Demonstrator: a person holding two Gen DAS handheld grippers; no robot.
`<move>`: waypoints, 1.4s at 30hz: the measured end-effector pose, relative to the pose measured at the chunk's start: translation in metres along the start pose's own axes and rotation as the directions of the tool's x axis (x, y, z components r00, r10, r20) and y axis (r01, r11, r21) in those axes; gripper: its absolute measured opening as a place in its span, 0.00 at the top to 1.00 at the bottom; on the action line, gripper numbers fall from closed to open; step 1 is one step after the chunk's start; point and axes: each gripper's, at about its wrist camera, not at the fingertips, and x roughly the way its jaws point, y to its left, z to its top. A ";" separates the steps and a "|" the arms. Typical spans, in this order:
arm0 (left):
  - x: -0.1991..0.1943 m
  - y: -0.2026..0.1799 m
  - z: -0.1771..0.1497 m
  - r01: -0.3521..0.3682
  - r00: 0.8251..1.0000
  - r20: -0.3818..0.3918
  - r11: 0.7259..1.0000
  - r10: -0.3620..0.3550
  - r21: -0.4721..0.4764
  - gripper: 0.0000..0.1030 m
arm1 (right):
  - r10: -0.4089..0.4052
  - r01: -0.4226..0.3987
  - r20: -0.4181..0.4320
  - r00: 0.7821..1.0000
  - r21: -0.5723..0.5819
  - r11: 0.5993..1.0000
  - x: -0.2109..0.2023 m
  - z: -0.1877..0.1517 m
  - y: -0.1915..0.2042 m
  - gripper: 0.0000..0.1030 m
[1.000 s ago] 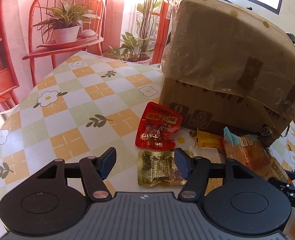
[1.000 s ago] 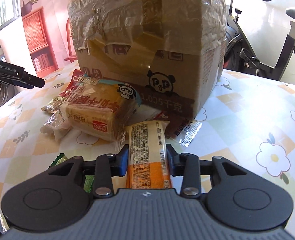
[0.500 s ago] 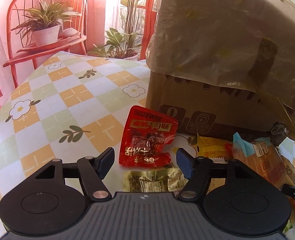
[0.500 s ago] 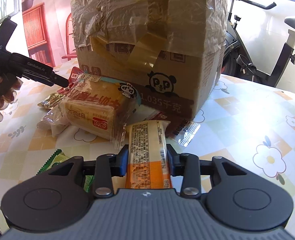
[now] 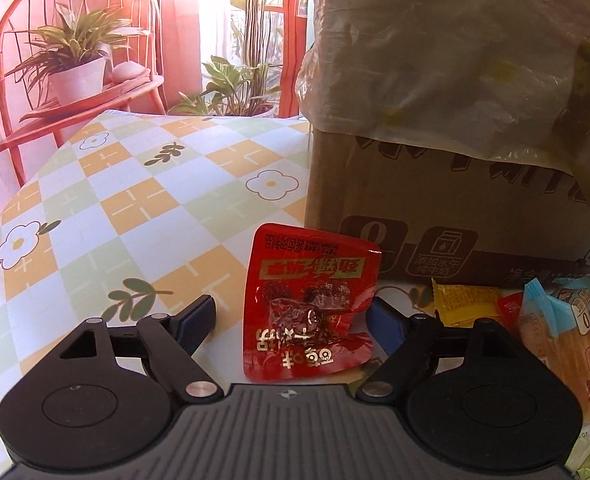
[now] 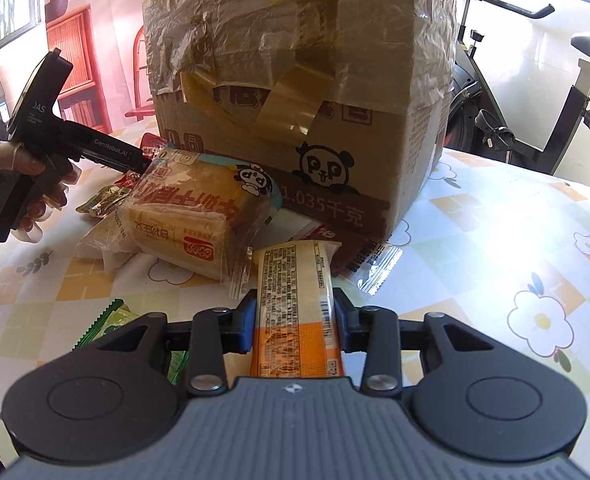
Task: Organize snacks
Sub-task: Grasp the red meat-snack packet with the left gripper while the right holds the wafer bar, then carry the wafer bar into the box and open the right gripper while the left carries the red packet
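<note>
In the left wrist view, my left gripper (image 5: 293, 314) is open with a red snack packet (image 5: 311, 300) lying between its fingers on the tablecloth. A yellow packet (image 5: 465, 304) and a bagged bread loaf (image 5: 563, 332) lie to the right. In the right wrist view, my right gripper (image 6: 293, 322) is shut on an orange-and-white snack bar (image 6: 295, 304). The bread loaf (image 6: 191, 216) lies ahead on the left, against the cardboard box (image 6: 295, 92). The left gripper (image 6: 107, 156) shows at far left, reaching behind the loaf.
The taped cardboard box (image 5: 463, 120) stands close ahead. A green packet (image 6: 115, 320) lies by the right gripper's left finger. A clear wrapper (image 6: 375, 268) lies by the box. The checked tablecloth (image 5: 135, 200) extends to the left. An exercise bike (image 6: 535, 120) stands behind.
My left gripper has moved forward past the gold packet, so the red packet now lies between its open fingers. The right gripper still holds the snack bar, almost unmoved.
</note>
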 end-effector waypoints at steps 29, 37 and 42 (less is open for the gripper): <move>-0.091 -0.001 -0.016 -0.034 0.987 0.155 0.999 0.035 -0.007 0.55 | -0.032 0.032 0.030 0.999 -0.007 0.999 -0.024 0.014 0.003 0.63; -0.115 0.001 -0.005 -0.033 0.975 0.218 0.999 0.041 -0.041 0.55 | 0.032 -0.019 0.111 0.993 -0.124 0.992 -0.051 0.048 0.020 0.63; -0.139 0.001 0.014 -0.020 0.950 0.311 0.999 0.034 -0.048 0.55 | 0.090 -0.054 0.186 0.978 -0.187 0.981 -0.075 0.078 0.029 0.63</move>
